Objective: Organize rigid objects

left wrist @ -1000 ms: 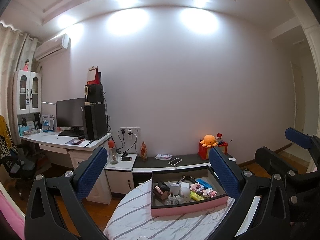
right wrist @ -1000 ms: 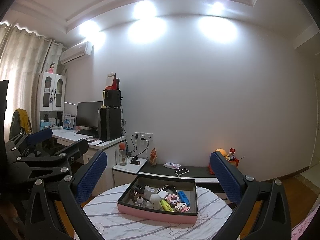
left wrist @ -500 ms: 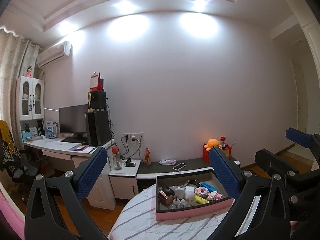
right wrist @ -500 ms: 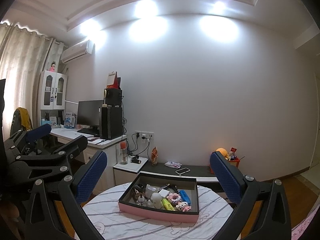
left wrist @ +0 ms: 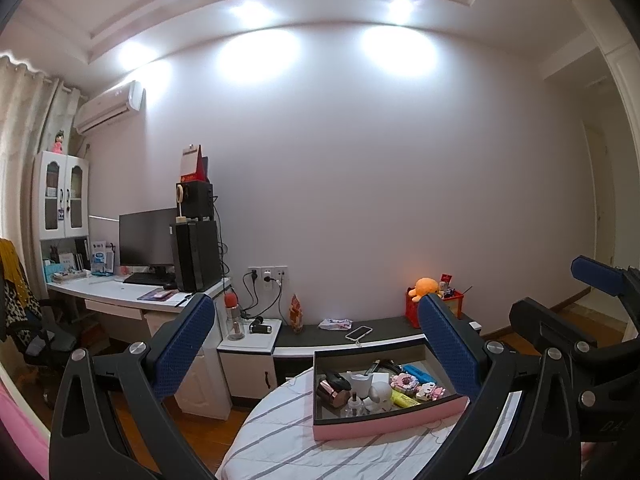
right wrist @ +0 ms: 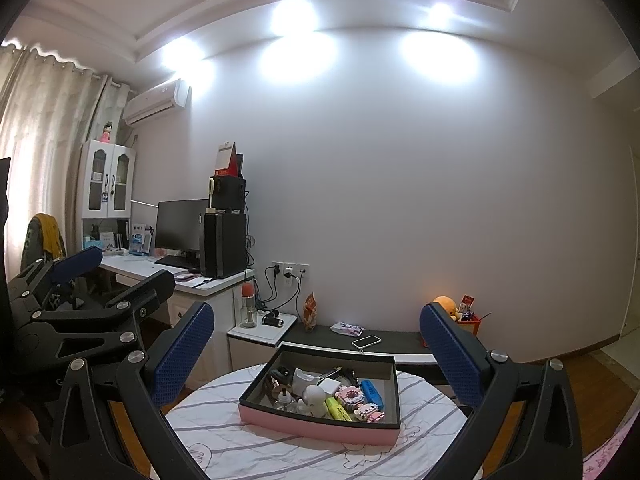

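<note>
- Left wrist view: my left gripper (left wrist: 316,344) hangs spread wide, holding nothing — the pink-walled, dark-lined shallow tray (left wrist: 384,424) of small trinkets sits on the round striped-cloth table (left wrist: 280,444) ahead.
- Right wrist view: my right gripper (right wrist: 318,354) is likewise splayed and empty — same tray (right wrist: 320,426) centred between its fingers, well apart.

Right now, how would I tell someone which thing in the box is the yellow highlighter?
Find the round table with the striped cloth, then the pink-sided box on it. Along the box's near side, the highlighter lies between a white figurine and pink block toys; it is the only bright yellow, pen-shaped thing there.
</note>
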The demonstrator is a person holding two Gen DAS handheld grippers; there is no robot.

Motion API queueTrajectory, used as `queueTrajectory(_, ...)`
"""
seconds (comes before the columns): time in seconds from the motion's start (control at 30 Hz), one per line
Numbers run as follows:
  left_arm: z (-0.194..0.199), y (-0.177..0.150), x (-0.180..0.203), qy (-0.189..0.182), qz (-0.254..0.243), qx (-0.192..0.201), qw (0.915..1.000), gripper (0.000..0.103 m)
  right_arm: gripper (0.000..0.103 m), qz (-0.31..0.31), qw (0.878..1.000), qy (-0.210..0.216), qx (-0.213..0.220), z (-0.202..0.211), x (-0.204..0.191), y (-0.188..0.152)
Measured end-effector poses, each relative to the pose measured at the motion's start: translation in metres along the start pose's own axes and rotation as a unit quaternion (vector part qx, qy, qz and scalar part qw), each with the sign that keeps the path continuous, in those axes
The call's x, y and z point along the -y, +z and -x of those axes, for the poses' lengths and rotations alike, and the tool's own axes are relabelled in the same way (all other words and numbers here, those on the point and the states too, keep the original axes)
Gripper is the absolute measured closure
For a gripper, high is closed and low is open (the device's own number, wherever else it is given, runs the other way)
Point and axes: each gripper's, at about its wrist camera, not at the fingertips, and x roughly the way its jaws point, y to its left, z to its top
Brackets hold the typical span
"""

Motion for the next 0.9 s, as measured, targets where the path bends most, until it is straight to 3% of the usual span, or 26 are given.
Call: queueTrajectory(0.9, 0.0007, -0.0052, -0.0023, 0.0, 0.002, -0.01, 1.0, 0.0, 0.0, -0.001, 1.0, 0.002, -0.01, -0.0023, -0.0015, -0.0011)
